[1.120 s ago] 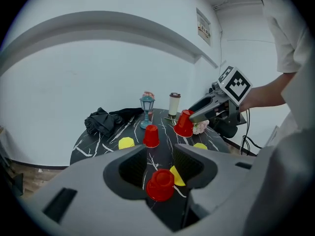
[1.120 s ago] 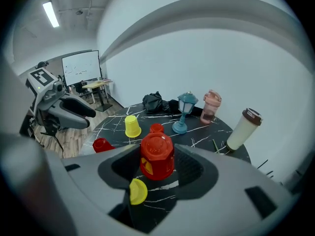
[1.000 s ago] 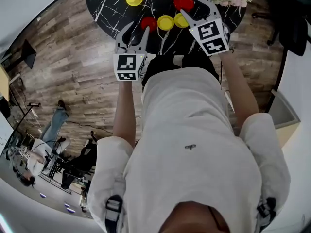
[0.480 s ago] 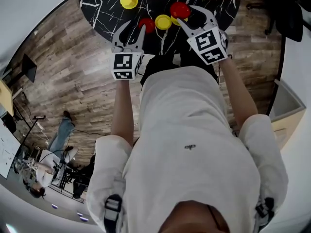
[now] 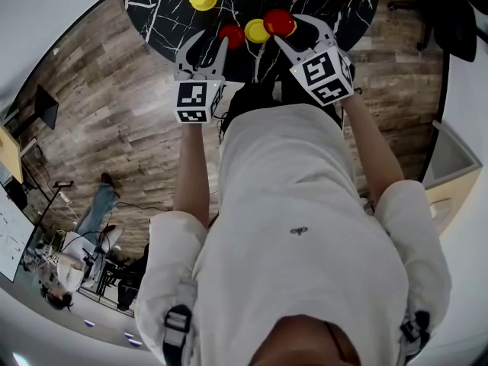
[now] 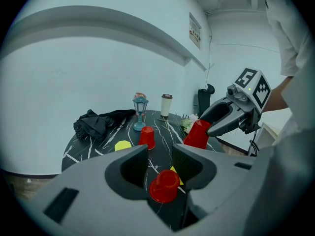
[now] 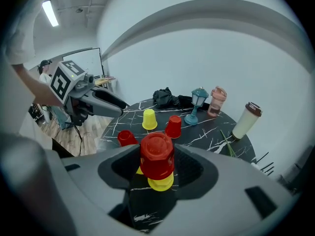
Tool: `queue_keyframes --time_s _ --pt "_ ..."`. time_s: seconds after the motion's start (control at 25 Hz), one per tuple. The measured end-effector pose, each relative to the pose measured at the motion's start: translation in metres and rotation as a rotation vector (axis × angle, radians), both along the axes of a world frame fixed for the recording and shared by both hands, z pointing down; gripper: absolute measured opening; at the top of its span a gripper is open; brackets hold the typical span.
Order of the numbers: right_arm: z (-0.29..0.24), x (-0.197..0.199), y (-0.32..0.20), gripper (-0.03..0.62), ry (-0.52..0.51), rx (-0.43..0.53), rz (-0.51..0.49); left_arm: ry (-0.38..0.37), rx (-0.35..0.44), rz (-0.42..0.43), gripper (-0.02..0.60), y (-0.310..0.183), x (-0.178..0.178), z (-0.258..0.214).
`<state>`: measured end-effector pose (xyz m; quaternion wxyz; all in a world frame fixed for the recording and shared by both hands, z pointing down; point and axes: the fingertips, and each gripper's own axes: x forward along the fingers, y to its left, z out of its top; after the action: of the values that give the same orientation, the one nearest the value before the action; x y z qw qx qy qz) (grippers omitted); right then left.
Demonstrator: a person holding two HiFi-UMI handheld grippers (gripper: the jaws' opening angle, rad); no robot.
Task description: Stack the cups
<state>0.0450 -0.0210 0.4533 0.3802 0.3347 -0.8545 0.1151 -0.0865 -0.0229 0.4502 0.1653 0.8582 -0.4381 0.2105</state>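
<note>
At the near edge of the black worktop (image 5: pixel 152 2), the left tongs (image 6: pixel 160 155) stand apart and empty. A red cup (image 6: pixel 164 186) sits upside down just beyond their tips. To the right, the right tongs (image 7: pixel 156 154) are clamped on a second red cup (image 7: pixel 156 156), held over a yellow cup (image 7: pixel 160 182). Stacking looks barely begun, since no finished stack shows. A loose yellow cup (image 5: pixel 257 30) stands left of the held one. Farther back, a far yellow cup (image 7: pixel 149 119) and a far red cup (image 7: pixel 173 126) wait singly before a lantern (image 7: pixel 199 104). The cups carry no print, and a wall sign (image 6: pixel 195 31) is too small to read.
</note>
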Motion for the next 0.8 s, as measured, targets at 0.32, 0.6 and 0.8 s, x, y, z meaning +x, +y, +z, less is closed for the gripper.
queue_keyframes --time_s 0.32,0.6,0.8 --pt "0.004 -0.003 0.005 0.219 0.013 -0.011 -0.013 0.007 -0.006 0.004 0.152 0.003 0.002 0.001" --pt "0.009 -0.007 0.010 0.219 0.017 -0.016 -0.023 0.007 -0.012 0.011 0.152 0.007 0.001 0.004" --pt "0.010 -0.008 0.012 0.219 0.017 -0.012 -0.021 0.006 -0.011 0.012 0.152 0.009 0.000 0.004"
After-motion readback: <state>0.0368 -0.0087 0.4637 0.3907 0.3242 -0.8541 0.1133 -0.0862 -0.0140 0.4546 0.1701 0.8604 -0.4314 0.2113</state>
